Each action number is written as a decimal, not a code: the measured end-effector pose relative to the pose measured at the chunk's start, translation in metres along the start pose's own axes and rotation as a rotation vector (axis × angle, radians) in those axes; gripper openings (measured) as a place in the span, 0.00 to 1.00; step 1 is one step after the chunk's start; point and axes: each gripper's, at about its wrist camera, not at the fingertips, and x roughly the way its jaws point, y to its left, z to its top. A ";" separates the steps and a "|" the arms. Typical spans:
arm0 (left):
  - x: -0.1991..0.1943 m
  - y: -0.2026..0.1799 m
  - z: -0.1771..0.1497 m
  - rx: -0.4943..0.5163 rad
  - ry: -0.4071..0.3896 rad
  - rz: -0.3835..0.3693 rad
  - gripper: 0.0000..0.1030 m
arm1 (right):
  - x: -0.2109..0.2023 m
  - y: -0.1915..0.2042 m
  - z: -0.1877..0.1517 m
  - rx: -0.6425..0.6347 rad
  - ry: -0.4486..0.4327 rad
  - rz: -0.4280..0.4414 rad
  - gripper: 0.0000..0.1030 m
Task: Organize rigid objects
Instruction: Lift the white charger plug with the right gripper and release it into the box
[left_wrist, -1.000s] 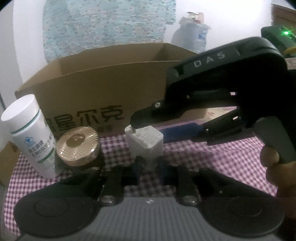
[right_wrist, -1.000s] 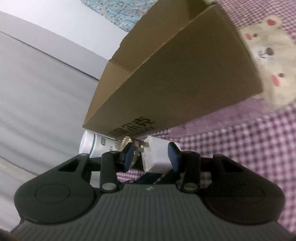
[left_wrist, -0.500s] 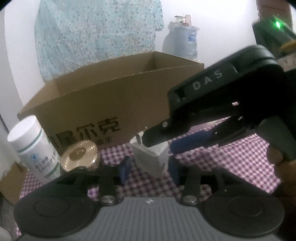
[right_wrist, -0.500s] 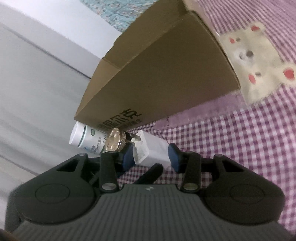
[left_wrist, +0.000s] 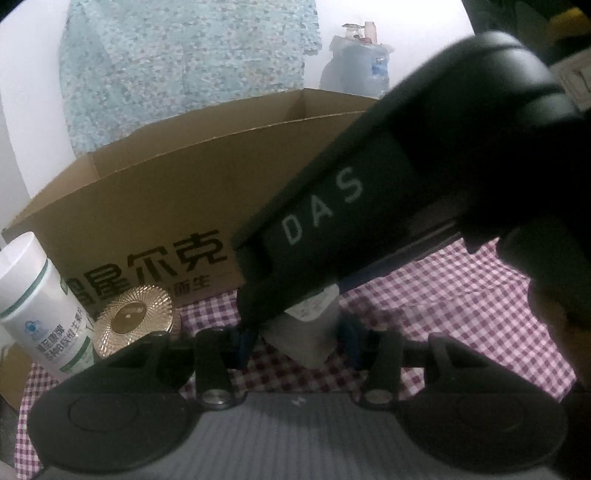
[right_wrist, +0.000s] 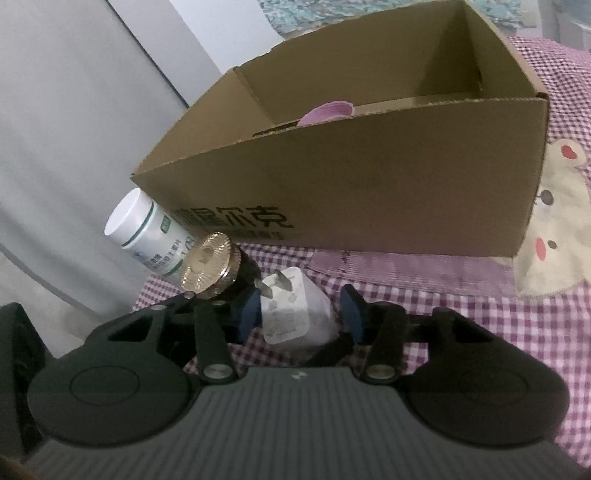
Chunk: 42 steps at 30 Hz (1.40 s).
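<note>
- The checked cloth (right_wrist: 461, 325) fronts the open cardboard box (right_wrist: 369, 192).
- Both grippers flank the white charger (right_wrist: 295, 314), ready for boxing.
- The right gripper (right_wrist: 301, 314) pinches it; the left gripper (left_wrist: 295, 341) has just narrowed, grip unclear.

White letters "DAS" stand on the right claw's black body (left_wrist: 388, 206). The cardboard box (left_wrist: 155, 206) bears black Chinese characters "尔克". The white bottle's label (left_wrist: 55, 332) is too blurred to read.

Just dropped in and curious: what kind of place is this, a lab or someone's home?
Most likely a home room, not a lab: a checked tablecloth with a bear motif, a floral curtain on the wall, and a water dispenser bottle behind the cardboard box.
</note>
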 end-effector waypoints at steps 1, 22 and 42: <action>0.000 0.000 0.000 -0.007 -0.001 0.000 0.46 | 0.000 0.000 0.001 0.000 0.000 0.011 0.34; -0.075 0.022 0.073 0.011 -0.168 0.076 0.44 | -0.084 0.064 0.053 -0.163 -0.157 0.036 0.29; 0.085 0.118 0.143 -0.234 0.215 -0.065 0.47 | 0.036 -0.011 0.182 0.007 0.134 0.048 0.28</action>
